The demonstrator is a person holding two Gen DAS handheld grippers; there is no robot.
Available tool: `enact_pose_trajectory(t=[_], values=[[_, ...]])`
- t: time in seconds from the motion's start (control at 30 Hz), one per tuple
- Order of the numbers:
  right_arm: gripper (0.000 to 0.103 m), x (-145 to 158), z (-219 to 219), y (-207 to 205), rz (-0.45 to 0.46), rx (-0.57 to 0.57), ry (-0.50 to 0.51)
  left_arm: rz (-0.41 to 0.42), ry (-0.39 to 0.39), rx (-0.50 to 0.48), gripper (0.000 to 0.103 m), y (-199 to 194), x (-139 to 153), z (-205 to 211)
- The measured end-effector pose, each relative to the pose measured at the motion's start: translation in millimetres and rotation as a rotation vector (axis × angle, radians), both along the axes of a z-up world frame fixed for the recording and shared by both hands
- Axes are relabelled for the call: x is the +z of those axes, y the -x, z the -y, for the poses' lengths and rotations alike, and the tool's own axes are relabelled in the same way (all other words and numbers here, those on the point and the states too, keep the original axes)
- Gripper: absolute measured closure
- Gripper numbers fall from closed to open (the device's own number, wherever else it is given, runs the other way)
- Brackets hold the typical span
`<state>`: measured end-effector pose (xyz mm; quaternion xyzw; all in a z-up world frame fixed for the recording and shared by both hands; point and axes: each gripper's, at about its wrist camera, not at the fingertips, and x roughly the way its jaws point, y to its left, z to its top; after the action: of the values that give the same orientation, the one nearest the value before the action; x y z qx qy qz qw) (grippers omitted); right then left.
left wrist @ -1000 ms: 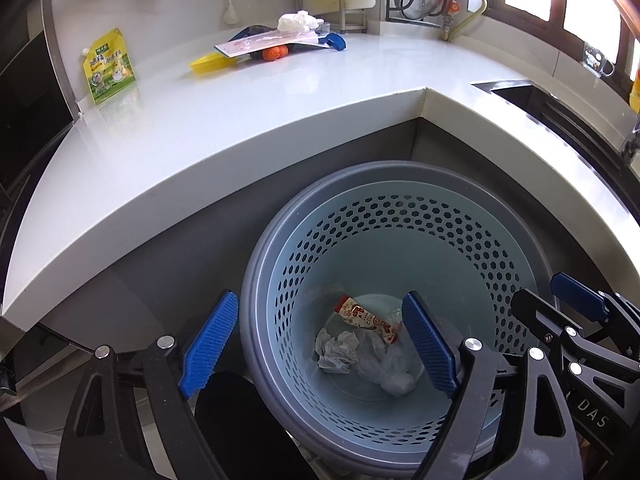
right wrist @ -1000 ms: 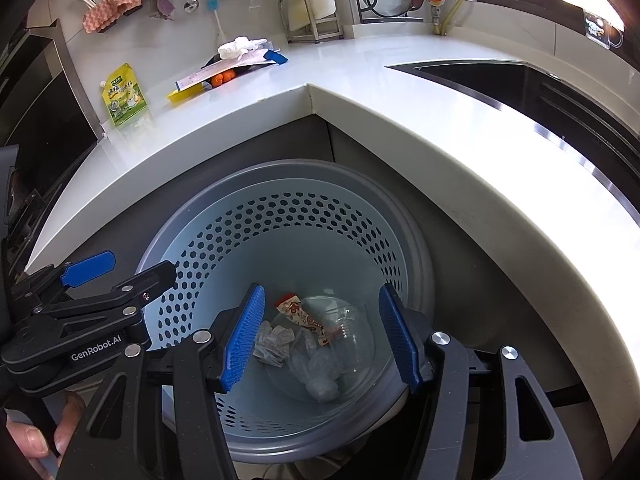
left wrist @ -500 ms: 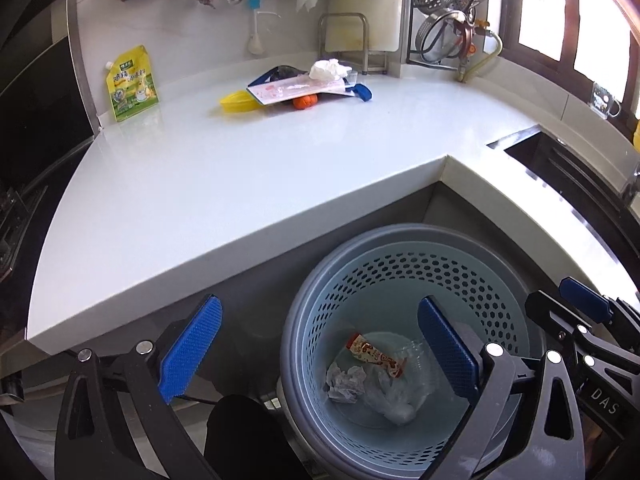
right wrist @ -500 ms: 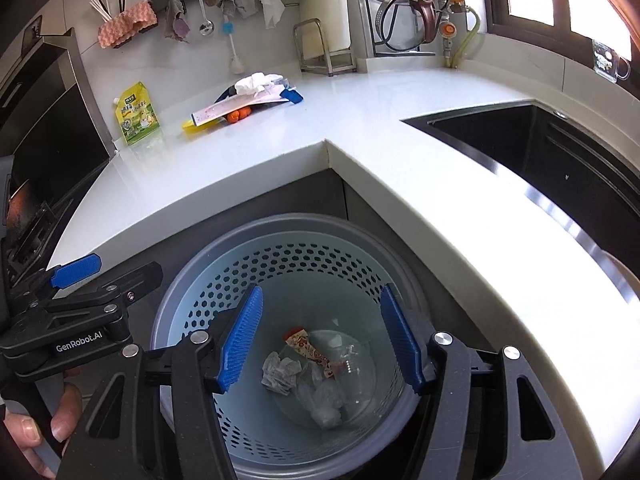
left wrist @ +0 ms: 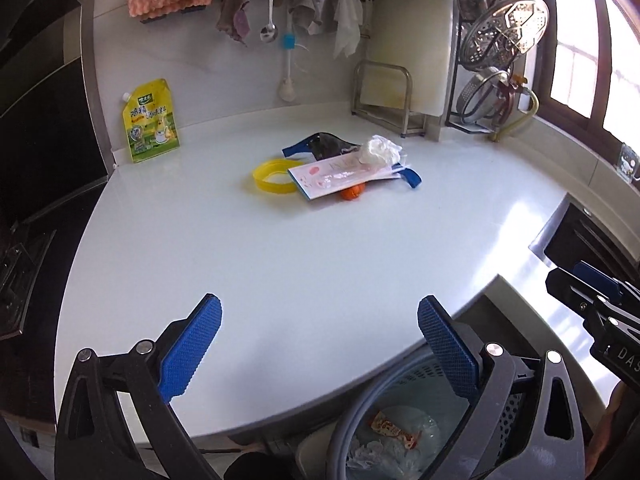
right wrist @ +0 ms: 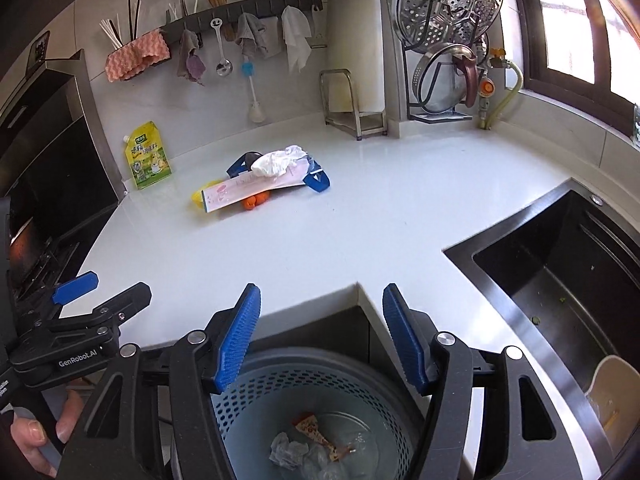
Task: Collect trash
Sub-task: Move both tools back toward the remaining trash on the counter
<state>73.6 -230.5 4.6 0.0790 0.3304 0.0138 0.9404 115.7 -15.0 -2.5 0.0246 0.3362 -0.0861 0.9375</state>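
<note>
I see yellow-green pouch (left wrist: 150, 122) upright at far left of counter (left wrist: 280, 272), against wall. Trash pile mid-counter: yellow ring (left wrist: 269, 176), pink-white flat package (left wrist: 336, 176) lying over orange ball (left wrist: 352, 193), crumpled white tissue (left wrist: 379, 149) on top, blue piece (left wrist: 411, 178) at right end. My left gripper (left wrist: 320, 344) fingers wide, holding nothing. My right gripper (right wrist: 320, 332) fingers wide too, empty. Perforated basket (right wrist: 320, 384) below counter edge, with red wrapper (right wrist: 316, 430) and crumpled paper (right wrist: 286, 450) inside. Dark sink (right wrist: 560, 280) at right.
</note>
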Motion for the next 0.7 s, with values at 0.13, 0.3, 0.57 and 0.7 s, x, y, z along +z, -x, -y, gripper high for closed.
enact_pose_trajectory(t=[0.13,0.3,0.57,0.7], values=[[0.042,3,-1,-34,0.000,0.011,0.003,0.034,0.009,0.033,0.006,-28,12,-10],[0.042,6,-2,-70,0.004,0.021,-0.009,0.005,0.047,0.063,0.006,-65,12,-22],[0.042,4,-14,-121,-0.009,0.052,0.013,-0.002,0.024,0.107,0.006,-103,2,-30],[0.042,3,-24,-143,-0.015,0.071,0.021,-0.004,0.017,0.109,0.006,-117,0,-33]])
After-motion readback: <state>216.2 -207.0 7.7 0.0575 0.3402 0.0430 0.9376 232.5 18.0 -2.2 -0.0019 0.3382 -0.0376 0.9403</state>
